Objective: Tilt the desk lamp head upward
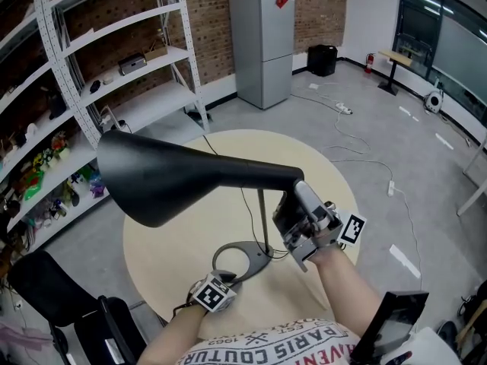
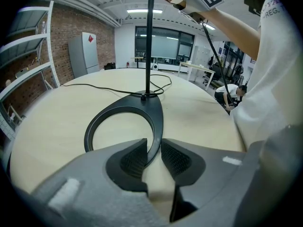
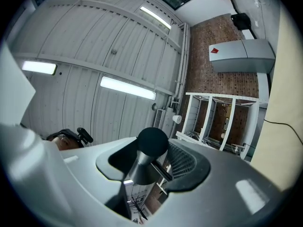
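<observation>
A black desk lamp stands on the round beige table [image 1: 171,253]. Its cone-shaped head [image 1: 175,177] reaches out to the left, roughly level, above the thin stem [image 1: 262,219] and the ring-shaped base [image 1: 236,261]. My left gripper [image 1: 230,277] is low on the near side of the base [image 2: 123,122], its jaws [image 2: 152,156] shut on the ring's rim. My right gripper [image 1: 295,205] points upward and holds the narrow rear end of the head [image 3: 152,143] between its pads [image 3: 154,161].
The lamp's black cord [image 2: 94,85] trails across the table behind the base. Beyond the table stand white shelves [image 1: 114,74] at the left and a grey fridge [image 1: 262,44]. A black chair [image 1: 68,310] is at the near left. Cables lie on the floor.
</observation>
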Tool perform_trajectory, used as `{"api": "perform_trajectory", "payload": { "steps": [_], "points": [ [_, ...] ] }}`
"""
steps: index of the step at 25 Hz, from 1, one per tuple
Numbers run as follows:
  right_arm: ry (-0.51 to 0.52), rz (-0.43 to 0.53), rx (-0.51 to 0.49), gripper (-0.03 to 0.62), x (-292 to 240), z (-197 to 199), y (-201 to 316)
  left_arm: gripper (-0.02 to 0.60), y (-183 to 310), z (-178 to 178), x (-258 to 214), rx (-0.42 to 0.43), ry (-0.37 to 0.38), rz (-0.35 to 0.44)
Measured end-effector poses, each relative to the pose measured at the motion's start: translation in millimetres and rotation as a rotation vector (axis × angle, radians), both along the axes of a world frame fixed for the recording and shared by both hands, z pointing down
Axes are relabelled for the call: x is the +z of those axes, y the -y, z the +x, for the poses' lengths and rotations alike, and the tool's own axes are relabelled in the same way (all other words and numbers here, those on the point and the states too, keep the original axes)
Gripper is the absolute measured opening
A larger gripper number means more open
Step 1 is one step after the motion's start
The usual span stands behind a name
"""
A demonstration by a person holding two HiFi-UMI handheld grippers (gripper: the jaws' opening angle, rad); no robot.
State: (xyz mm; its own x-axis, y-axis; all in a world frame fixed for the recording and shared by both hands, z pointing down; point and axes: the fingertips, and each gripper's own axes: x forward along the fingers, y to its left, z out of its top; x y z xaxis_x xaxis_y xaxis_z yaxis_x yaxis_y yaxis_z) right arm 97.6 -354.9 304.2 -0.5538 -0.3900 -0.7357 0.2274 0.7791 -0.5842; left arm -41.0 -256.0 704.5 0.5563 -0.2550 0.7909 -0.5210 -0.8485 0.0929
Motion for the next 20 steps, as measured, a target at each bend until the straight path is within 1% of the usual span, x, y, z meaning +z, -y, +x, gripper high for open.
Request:
{"api": "perform_trajectory", "payload": {
  "steps": [8, 10, 14, 16, 18, 20],
  "points": [
    [-0.006, 0.001, -0.010, 0.206, -0.5, 2.1, -3.2, 0.097, 1.1, 0.8, -0.4, 0.007, -0.001, 0.014],
    [-0.026, 0.009, 0.006, 0.199, 2.2, 2.2, -6.2, 0.098, 1.0, -0.2, 0.8, 0.002, -0.001, 0.015],
    [-0.093, 0.014, 0.068, 0.193, 11.7, 10.4, -15.2, 0.101, 1.5, 0.3, 3.1, -0.019, -0.019, 0.004],
    [-0.152, 0.004, 0.109, 0.193, 17.8, 16.1, -20.3, 0.101, 1.8, 0.3, 2.0, -0.025, -0.019, -0.002],
    [-0.268, -0.003, 0.161, 0.193, 26.3, 17.4, -25.9, 0.101, 2.0, 0.2, -0.4, -0.032, -0.021, -0.010],
    [-0.401, -0.017, 0.218, 0.186, 36.4, 18.8, -31.3, 0.101, 4.2, -0.4, -1.5, -0.041, -0.019, 0.008]
  ]
}}
